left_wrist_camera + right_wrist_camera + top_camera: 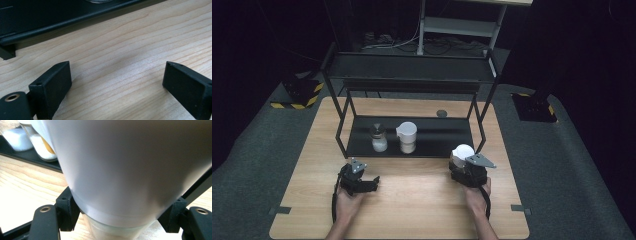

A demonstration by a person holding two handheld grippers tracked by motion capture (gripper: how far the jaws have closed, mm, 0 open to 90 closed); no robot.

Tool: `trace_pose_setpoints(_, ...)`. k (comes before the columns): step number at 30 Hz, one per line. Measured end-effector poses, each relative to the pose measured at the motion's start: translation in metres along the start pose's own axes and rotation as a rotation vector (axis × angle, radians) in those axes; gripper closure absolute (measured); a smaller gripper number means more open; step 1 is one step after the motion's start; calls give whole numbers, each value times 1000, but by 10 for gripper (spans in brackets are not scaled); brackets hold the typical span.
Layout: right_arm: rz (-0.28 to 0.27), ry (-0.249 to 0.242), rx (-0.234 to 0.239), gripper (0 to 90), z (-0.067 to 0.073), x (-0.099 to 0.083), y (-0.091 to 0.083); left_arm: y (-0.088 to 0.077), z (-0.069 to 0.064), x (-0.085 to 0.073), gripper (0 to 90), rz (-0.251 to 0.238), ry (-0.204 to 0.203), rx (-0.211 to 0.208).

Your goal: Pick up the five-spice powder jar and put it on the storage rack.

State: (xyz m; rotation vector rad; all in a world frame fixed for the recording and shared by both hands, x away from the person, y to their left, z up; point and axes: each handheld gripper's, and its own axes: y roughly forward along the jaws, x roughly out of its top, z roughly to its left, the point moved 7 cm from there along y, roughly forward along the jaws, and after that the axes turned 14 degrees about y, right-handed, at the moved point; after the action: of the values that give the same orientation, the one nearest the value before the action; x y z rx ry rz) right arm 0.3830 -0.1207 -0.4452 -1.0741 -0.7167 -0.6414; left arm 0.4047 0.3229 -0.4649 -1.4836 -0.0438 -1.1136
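On shelf (452, 142): 2 jars w/ white powder; right gripper (468, 172) jaws clamp white-lidded jar (462, 152); left gripper (362, 184) released.

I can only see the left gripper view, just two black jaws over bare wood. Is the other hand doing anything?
Observer: Yes, the right gripper is shut on a white-capped jar.
Operator: Where is it?
Observer: On the table, just in front of the black rack, near its right leg.
Operator: Anything on the rack?
Observer: Two more: a dark-lidded jar and a white-lidded jar, side by side on the low shelf.
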Motion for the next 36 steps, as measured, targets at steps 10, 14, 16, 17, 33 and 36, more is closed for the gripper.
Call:
trace_pose_setpoints(10, 5, -1, 33, 309, 3, 7, 5, 0, 0, 0, 85, -1, -1, -2)
trace_pose_setpoints(14, 9, -12, 37, 309, 5, 11, 6, 0, 0, 0, 85, 0, -1, -1)
trace_pose_setpoints(16, 5, -14, 39, 309, 6, 12, 7, 0, 0, 0, 85, 0, -1, -1)
trace_pose_setpoints(17, 7, -14, 39, 309, 6, 13, 6, 0, 0, 0, 85, -1, 0, -1)
trace_pose_setpoints(33, -13, -27, 52, 309, 10, 29, 11, 0, 0, 0, 85, 0, 0, 1)
trace_pose_setpoints(36, -5, -36, 48, 309, 11, 31, 13, 0, 0, 0, 85, 0, 0, 1)
